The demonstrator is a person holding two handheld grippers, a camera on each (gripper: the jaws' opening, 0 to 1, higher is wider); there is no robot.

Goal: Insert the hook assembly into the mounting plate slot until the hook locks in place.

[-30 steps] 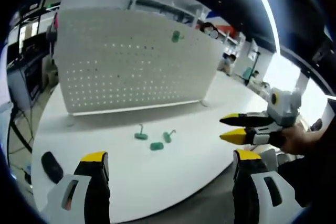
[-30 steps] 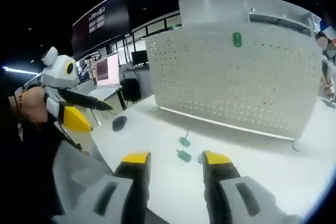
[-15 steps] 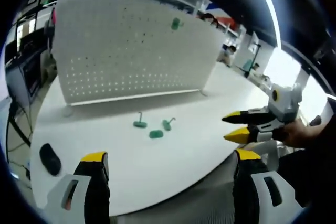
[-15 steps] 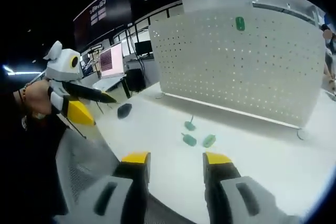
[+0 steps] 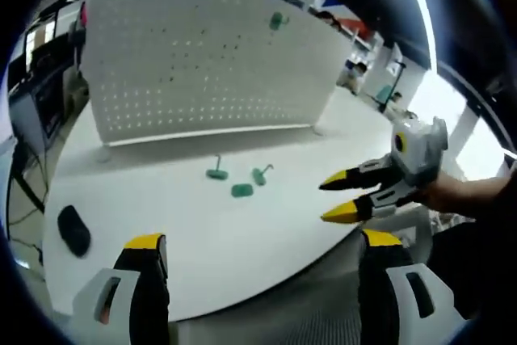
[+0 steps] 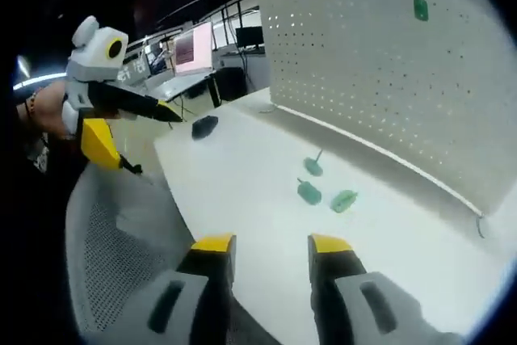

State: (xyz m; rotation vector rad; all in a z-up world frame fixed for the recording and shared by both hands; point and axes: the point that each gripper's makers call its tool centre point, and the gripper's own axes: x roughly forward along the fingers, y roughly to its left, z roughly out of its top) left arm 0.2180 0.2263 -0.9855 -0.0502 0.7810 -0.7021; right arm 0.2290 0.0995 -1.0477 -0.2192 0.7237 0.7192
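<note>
- Setting: white round-edged table [image 5: 242,240] in an open workshop; a white perforated mounting plate [image 5: 202,62] stands upright along the table's far edge.
- Left gripper view, left to right: a dark oval object [image 5: 73,229] lies near the table's left edge; three green hook assemblies [image 5: 240,178] lie close together mid-table, in front of the plate.
- One more green hook [image 5: 277,20] sits high on the plate, toward its upper right.
- Left tool [image 5: 258,260]: jaws wide apart, nothing between them, held off the table's near edge.
- Right tool [image 5: 338,198]: seen at the table's right edge, yellow tips parted, nothing held.
- Right gripper view: the right tool's own jaws stand a modest gap apart, empty, over the near edge; the hook assemblies [image 6: 323,189] lie ahead, mid-table.
</note>
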